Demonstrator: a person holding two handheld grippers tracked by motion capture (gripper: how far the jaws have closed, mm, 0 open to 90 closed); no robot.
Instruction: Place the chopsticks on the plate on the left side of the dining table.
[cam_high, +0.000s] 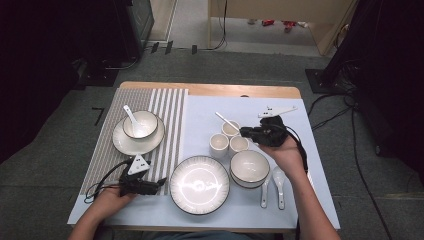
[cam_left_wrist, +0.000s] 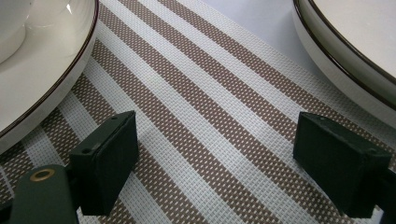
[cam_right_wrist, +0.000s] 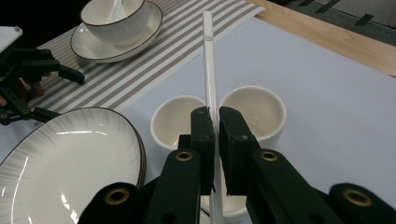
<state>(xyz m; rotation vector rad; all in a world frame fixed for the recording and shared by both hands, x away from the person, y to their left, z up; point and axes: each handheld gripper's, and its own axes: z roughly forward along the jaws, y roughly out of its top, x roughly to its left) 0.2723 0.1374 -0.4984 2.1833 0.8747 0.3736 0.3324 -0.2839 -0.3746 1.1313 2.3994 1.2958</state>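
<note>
My right gripper (cam_right_wrist: 215, 122) is clenched on a white spoon (cam_right_wrist: 209, 70), pinching its long handle between the two black jaws. In the right gripper view the handle runs up and away from the jaws, passing over the gap between two small white cups (cam_right_wrist: 175, 119) that stand side by side on the pale blue mat (cam_right_wrist: 327, 84). In the high view the spoon (cam_high: 226, 121) rests in the farthest of three cups (cam_high: 219, 145), with its handle tilted toward the far left. My right hand (cam_high: 285, 150) holds the gripper just right of those cups.

My left gripper (cam_left_wrist: 215, 158) is released: its jaws stand wide apart over the striped brown-and-white placemat (cam_left_wrist: 201, 107), with nothing between them. It lies low near the table's near left edge, between a shallow plate holding a bowl (cam_high: 140, 125) and the large ribbed plate (cam_high: 199, 185).

A second bowl (cam_high: 249, 167) sits right of the ribbed plate, just nearer than the cups. Two more spoons (cam_high: 279, 182) lie on the mat beside that bowl.
</note>
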